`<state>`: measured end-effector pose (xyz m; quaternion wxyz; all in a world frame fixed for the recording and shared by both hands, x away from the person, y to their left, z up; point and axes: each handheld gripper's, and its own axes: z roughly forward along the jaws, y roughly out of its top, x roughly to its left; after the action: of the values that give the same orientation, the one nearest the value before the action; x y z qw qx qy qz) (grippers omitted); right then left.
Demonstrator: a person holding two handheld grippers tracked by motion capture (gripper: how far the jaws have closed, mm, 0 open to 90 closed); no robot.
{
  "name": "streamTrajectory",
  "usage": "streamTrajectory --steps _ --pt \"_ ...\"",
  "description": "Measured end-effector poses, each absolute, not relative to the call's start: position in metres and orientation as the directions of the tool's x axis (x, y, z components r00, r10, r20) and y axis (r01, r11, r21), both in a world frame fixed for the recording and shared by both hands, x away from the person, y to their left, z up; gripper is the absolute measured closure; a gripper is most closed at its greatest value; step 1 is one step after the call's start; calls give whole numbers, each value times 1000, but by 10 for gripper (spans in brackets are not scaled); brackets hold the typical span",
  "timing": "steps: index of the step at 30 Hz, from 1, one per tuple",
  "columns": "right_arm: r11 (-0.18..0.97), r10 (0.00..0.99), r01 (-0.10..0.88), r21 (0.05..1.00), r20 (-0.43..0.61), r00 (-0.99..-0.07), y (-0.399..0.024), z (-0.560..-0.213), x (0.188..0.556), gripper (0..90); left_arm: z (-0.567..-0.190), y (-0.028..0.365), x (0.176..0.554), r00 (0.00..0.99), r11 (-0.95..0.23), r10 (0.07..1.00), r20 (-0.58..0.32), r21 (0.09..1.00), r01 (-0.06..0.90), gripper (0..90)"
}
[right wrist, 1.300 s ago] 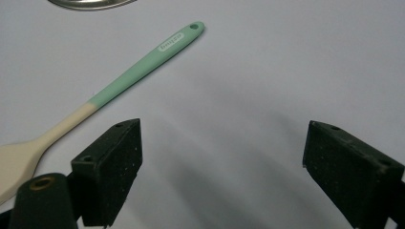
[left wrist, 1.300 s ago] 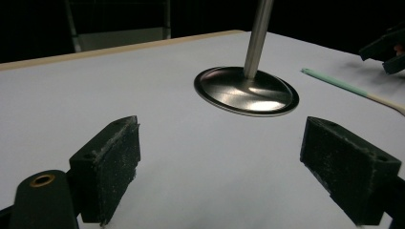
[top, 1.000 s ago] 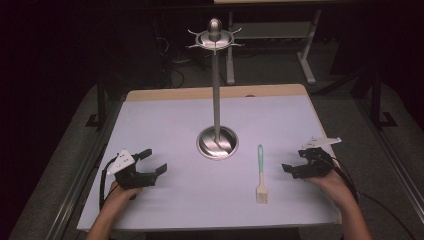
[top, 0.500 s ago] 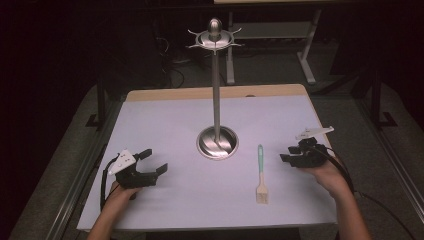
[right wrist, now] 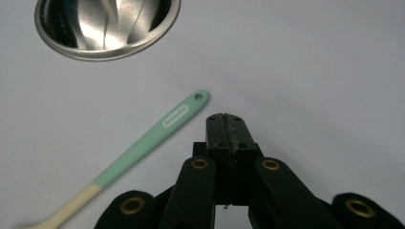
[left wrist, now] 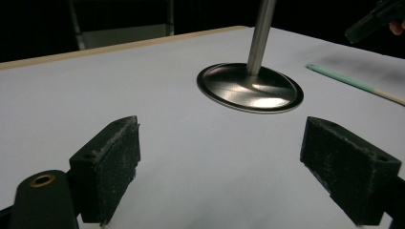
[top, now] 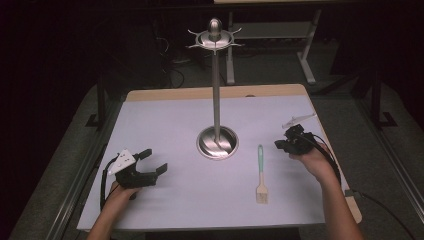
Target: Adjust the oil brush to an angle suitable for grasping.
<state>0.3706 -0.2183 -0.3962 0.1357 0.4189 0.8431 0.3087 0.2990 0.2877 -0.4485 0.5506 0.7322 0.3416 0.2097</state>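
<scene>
The table point(top: 165, 120) carried a tall hook stand point(top: 216, 100) at its middle. Left of the stand's base, well apart, the left gripper point(top: 152, 165) was spread wide, holding nothing. Right of the base, the right gripper point(right wrist: 225, 125) was clenched on nothing. The brush point(top: 260, 172) lay flat just right of the base (untouched; hanging it seemed wholly left to do).

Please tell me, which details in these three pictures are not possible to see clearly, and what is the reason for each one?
- Small white label on the mint-green handled pastry brush: right gripper view, print too small to read.
- Its pale bristle end: right gripper view, blurred and cut by the bottom edge.
- Top of the tall steel hook stand: left gripper view, pole cut by the top edge.
- Right gripper: high view, too small and dark to judge its jaws.
</scene>
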Motion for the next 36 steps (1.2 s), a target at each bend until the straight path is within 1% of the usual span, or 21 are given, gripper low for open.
streamTrajectory --steps 1,5,6,9,12,29,36 --pt "475 782 615 629 18 -623 -215 -395 375 898 -449 288 299 678 -156 731 -72 950 270 130" --pt "470 785 624 624 27 -618 -210 -394 383 897 -448 288 299 678 -158 731 -72 949 272 130" --pt "481 788 618 621 2 -616 -207 -395 390 897 -448 288 299 676 -154 733 -77 949 275 130" --pt "474 789 628 617 20 -614 -205 -396 395 897 -448 288 299 676 -153 733 -78 949 275 130" --pt "491 772 613 619 16 -635 -199 -402 402 897 -448 288 299 678 -153 731 -77 950 274 130" --pt "496 758 661 564 90 -646 -191 -435 413 896 -448 289 300 679 -157 730 -75 949 273 130" --pt "485 759 667 565 107 -642 -190 -438 413 897 -448 289 300 679 -156 730 -77 948 276 130"
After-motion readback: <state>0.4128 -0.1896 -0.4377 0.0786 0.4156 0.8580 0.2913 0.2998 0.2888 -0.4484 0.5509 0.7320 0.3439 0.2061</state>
